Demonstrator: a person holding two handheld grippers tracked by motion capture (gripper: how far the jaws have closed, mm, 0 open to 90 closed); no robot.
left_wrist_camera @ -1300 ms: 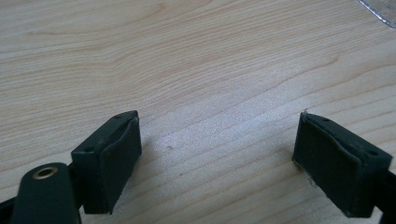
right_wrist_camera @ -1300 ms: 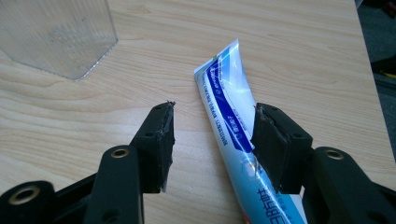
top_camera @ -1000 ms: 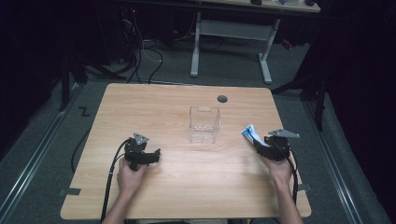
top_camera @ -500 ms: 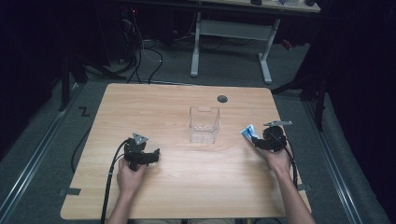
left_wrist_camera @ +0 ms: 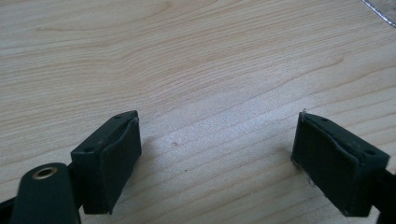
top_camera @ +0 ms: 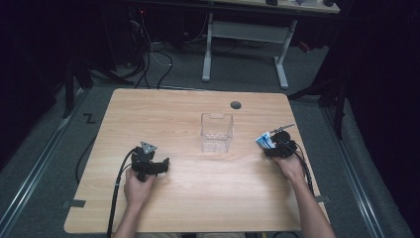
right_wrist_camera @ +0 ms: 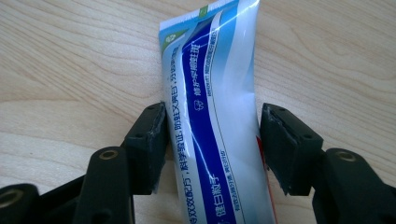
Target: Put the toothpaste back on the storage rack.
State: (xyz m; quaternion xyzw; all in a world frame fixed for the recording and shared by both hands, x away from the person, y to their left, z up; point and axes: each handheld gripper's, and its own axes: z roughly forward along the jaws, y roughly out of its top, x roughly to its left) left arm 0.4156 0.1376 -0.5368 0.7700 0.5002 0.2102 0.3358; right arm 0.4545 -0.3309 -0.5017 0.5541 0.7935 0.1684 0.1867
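Right gripper [top_camera: 274, 144] has travelled inward along the wooden table [top_camera: 178, 119] over the last second, carrying the toothpaste tube [top_camera: 264, 141] closer to the clear plastic container [top_camera: 216, 132]; left gripper [top_camera: 157, 166] has not shifted.

Right gripper view: the tube [right_wrist_camera: 212, 116] runs lengthwise between the two fingers [right_wrist_camera: 148, 144], its flat crimped end pointing away past the fingertips. White body, blue band, green corner, printed text. Both pads sit against the tube's sides, so the grip is closed on it. Tube's far end is seen against the wood; contact with the table cannot be confirmed.

Left gripper view: fingers [left_wrist_camera: 112, 158] spread wide, released, nothing between them but bare table [left_wrist_camera: 196, 70]. A sliver of clear plastic edge [left_wrist_camera: 380, 9] shows well beyond the right-hand finger.

High view: container stands upright between the two grippers, apart from both. Round grommet hole [top_camera: 236, 105] lies beyond the container.
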